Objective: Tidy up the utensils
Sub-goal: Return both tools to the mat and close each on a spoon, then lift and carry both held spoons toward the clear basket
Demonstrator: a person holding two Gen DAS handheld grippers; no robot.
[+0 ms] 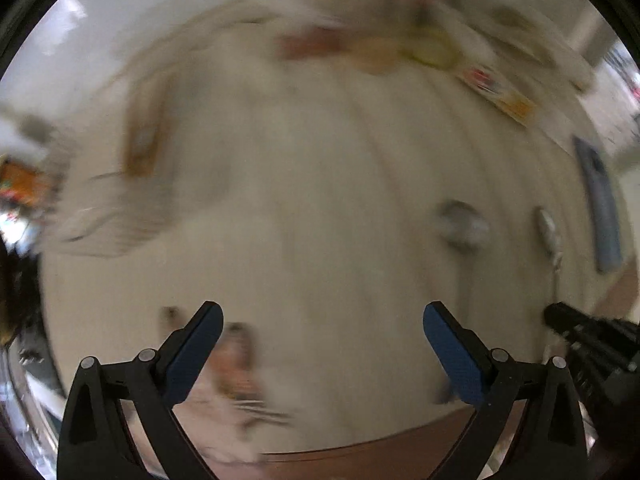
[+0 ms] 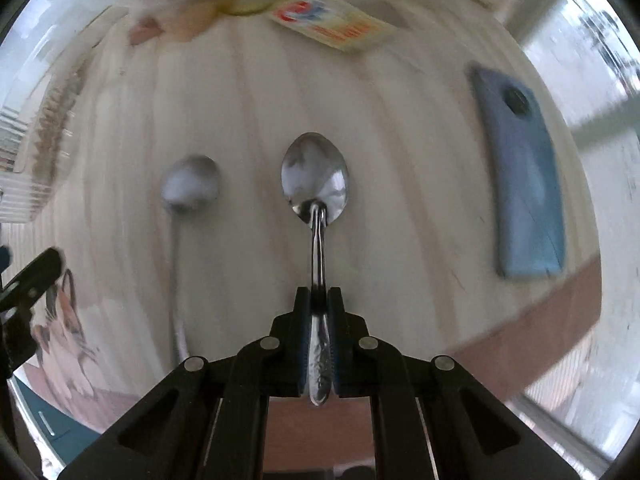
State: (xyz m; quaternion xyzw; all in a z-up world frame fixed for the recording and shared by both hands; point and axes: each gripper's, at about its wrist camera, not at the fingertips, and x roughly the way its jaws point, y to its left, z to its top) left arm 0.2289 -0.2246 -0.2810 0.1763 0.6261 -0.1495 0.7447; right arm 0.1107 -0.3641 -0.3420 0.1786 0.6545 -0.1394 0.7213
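Jaws: your right gripper (image 2: 319,300) pinches a spoon (image 2: 315,176) by its handle over the table (image 2: 248,120); your left gripper (image 1: 322,320) gapes empty. Keep the handle square; lay it beside the second spoon (image 2: 190,188).

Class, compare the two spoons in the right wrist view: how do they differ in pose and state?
The held spoon is clamped by its handle in the right gripper; the second spoon lies free on the table, to its left. The held spoon looks sharp, the second spoon blurred. Both are metal, bowls pointing away from the camera.
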